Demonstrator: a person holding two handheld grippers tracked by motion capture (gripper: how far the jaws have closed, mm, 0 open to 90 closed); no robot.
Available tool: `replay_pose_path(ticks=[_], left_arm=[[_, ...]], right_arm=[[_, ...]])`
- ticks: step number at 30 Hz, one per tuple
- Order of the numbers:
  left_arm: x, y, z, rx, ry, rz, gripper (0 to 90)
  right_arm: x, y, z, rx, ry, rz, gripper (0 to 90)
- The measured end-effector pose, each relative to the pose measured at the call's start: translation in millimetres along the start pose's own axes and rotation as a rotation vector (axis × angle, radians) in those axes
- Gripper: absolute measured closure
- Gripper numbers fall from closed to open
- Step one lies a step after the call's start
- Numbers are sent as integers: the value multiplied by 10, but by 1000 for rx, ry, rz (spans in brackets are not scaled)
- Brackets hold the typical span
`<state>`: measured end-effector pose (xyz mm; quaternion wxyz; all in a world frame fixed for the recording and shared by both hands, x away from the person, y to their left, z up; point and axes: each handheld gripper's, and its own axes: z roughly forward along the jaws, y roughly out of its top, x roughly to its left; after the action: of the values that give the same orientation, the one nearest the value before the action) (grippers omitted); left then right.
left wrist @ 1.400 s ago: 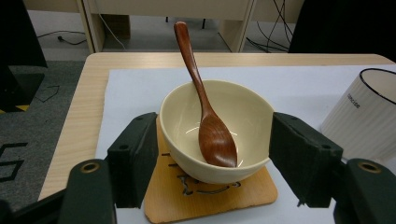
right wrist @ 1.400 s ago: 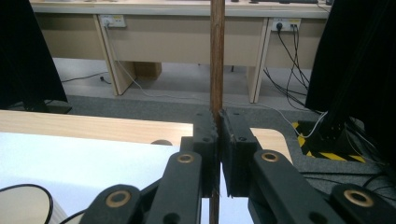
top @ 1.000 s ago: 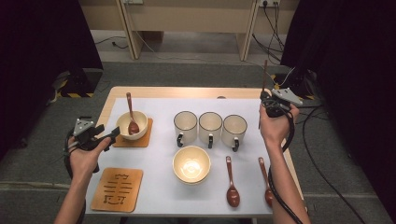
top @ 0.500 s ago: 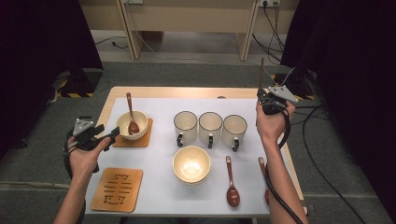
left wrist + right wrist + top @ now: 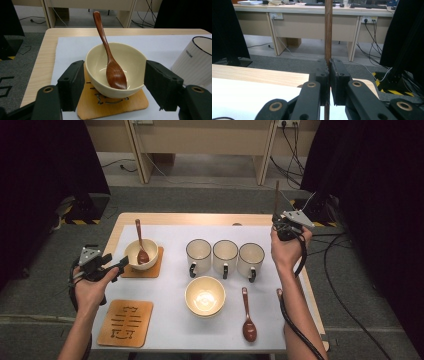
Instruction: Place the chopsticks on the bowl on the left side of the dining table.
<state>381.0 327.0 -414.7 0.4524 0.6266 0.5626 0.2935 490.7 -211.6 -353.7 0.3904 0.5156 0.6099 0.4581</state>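
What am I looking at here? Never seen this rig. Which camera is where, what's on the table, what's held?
No robot arm: a person holds a two-jaw claw in each hand at a table with a white cover.

The high view is a fixed camera above the person, looking forward and down. The other two cameras ride on the claws and look along their black jaws.

The left claw is open, its jaws either side of a cream bowl without touching it. That bowl sits on a wooden coaster with a wooden spoon in it.

The right claw is shut on a held spoon, gripping its handle, which stands upright, raised at the table's far right.

Also on the table: three white mugs in a row, a second bowl, a loose spoon and a spare coaster.
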Motion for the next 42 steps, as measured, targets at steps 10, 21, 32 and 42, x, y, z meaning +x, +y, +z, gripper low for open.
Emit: replay_pose_path(ticks=[10,21,32,42], left_arm=[[4,-1,0,0,1,-1,322],[6,-1,-3,-1,2,-2,322],[9,1,-5,-4,2,-4,323],[17,3,-10,-5,4,-5,323]], right_arm=[[23,17,55,-8,0,-7,854],[61,41,96,-16,7,-7,854],[92,73,135,-22,10,-10,854],[132,80,189,-24,16,-12,854]])
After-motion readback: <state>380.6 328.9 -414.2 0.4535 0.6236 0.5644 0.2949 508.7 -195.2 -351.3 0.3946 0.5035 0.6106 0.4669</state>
